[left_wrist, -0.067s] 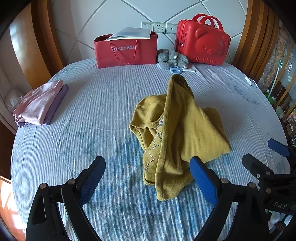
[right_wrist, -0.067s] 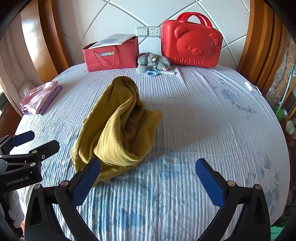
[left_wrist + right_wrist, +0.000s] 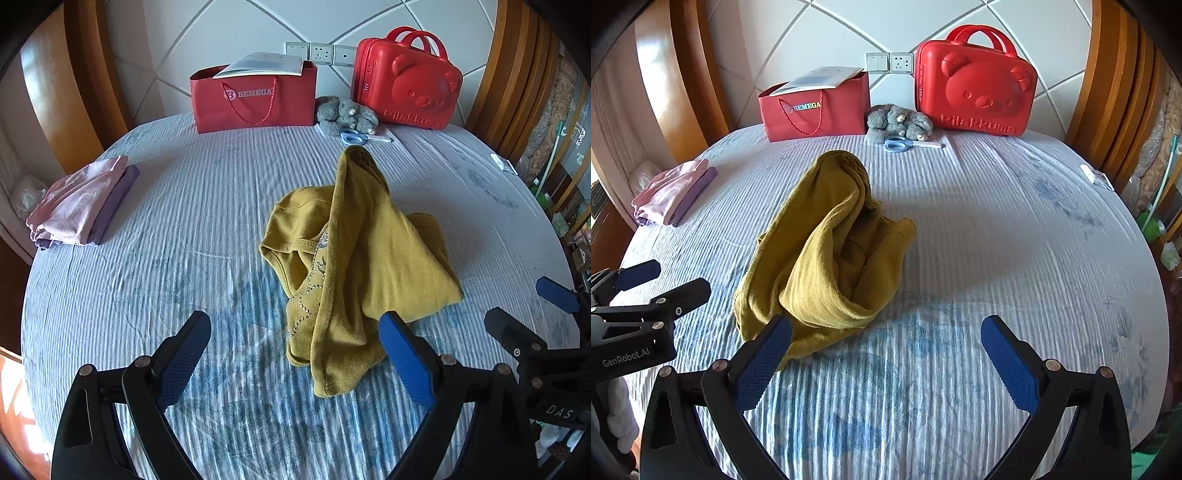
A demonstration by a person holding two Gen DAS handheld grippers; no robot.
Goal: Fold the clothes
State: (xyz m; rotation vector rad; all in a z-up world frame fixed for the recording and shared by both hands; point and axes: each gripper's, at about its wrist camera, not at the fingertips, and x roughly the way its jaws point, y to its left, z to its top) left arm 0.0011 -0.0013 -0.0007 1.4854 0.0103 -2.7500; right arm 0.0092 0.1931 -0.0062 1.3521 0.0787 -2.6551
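A crumpled mustard-yellow top (image 3: 354, 266) with a beaded neckline lies in a heap in the middle of the blue-striped bed sheet (image 3: 184, 280); it also shows in the right wrist view (image 3: 827, 258). My left gripper (image 3: 295, 343) is open and empty, just short of the garment's near edge. My right gripper (image 3: 886, 350) is open and empty, with its left fingertip (image 3: 768, 350) at the garment's near hem. Each gripper shows at the side of the other's view.
Folded pink and purple clothes (image 3: 81, 203) lie at the left edge. A red paper bag (image 3: 255, 99), a grey plush toy (image 3: 347, 114), blue scissors (image 3: 358, 137) and a red bear case (image 3: 410, 88) stand along the headboard. The bed drops off at the right.
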